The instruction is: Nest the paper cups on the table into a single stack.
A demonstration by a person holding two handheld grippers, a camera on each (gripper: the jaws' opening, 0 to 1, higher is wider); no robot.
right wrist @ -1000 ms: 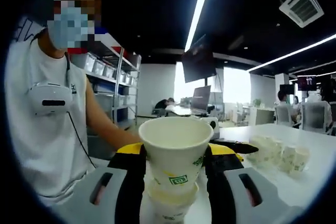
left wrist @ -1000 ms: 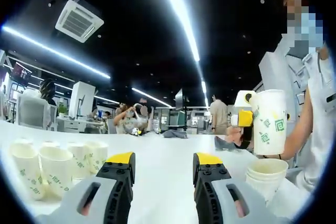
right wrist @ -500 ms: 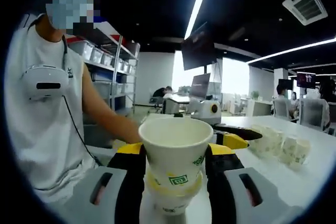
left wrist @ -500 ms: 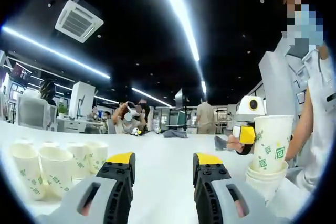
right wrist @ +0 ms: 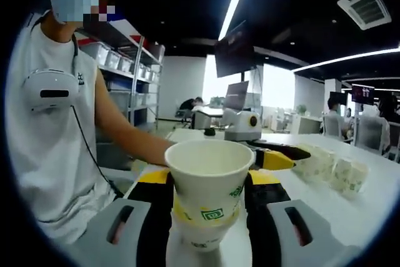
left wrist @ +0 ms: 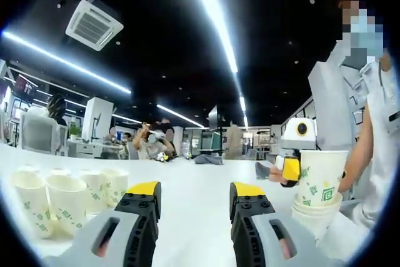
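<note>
Several loose paper cups (left wrist: pixel 65 201) stood clustered on the white table (left wrist: pixel 194 198) at near left in the left gripper view — well apart from the stack (left wrist: pixel 315 216) at right. Left gripper (left wrist: pixel 192 199) spread, holding nothing, low over the table. Right gripper (right wrist: pixel 209 186) pinched a single cup (right wrist: pixel 208 182) by its side wall, partly sunk into the stack (right wrist: pixel 201 237) beneath. Likely very light and thin-walled — easily crushed, prone to tip or skid on the smooth top. Best taken on opposite sides below the stiffer rolled rim, with a gentle squeeze. Seating not yet finished, judging by the band of wall above the lower rim.
</note>
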